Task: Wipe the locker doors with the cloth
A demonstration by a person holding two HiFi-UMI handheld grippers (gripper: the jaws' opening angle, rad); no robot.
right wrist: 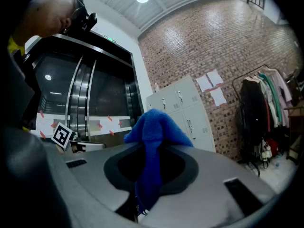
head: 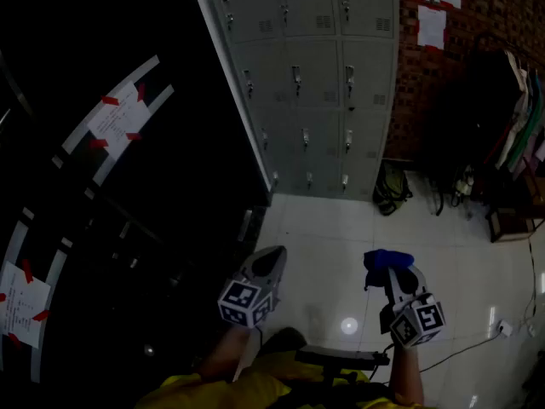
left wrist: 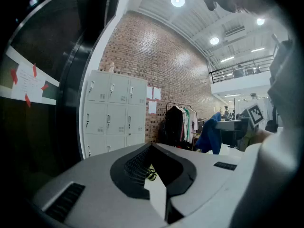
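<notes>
Well short of the grey lockers (head: pixel 315 83), the right hand-held gripper (head: pixel 393 281) is clamped on the blue cloth (head: pixel 387 260). Also short of the lockers, the left hand-held gripper (head: pixel 271 258) has its jaws together, holding nothing.

Clothes rack (head: pixel 521 122) stands right of the lockers (head: pixel 315 75).

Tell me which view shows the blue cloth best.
The right gripper view: the blue cloth fills the centre, pinched between the jaws of the right tool. The head view shows it small and dim. The left gripper view shows only a distant blue shape, probably the cloth.
</notes>
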